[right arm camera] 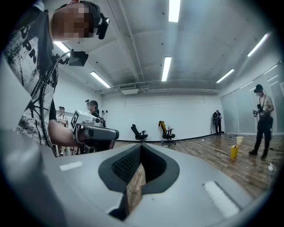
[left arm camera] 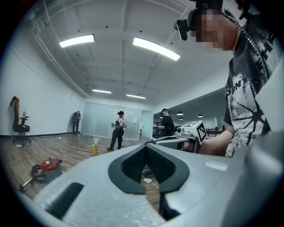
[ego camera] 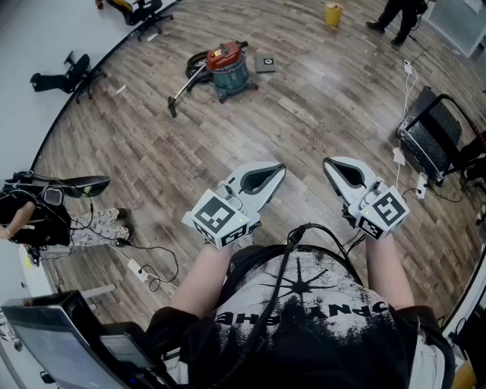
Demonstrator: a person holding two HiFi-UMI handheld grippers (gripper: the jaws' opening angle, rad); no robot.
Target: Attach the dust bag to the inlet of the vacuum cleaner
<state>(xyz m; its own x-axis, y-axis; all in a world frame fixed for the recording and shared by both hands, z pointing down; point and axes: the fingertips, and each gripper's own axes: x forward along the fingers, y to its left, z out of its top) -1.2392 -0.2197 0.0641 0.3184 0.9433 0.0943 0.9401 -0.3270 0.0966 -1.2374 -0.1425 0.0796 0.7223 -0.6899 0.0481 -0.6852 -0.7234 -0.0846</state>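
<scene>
The vacuum cleaner (ego camera: pixel 228 67), a red-topped teal canister with a black hose and wand, stands on the wood floor far ahead of me; it also shows low at the left of the left gripper view (left arm camera: pixel 49 167). Beside it to the right lies a flat grey square with a round hole (ego camera: pixel 266 63), seemingly the dust bag. My left gripper (ego camera: pixel 281 169) (left arm camera: pixel 145 147) and right gripper (ego camera: pixel 328 163) (right arm camera: pixel 141 146) are held level in front of my body. Both are shut with nothing between the jaws. They are well short of the vacuum.
Office chairs (ego camera: pixel 72 74) stand along the left wall. A yellow bucket (ego camera: pixel 333 14) and a standing person (ego camera: pixel 399 15) are at the far right. A black cart (ego camera: pixel 437 137) with cables sits to my right. A crouched person (ego camera: pixel 30 216) and a monitor (ego camera: pixel 53 342) are at my left.
</scene>
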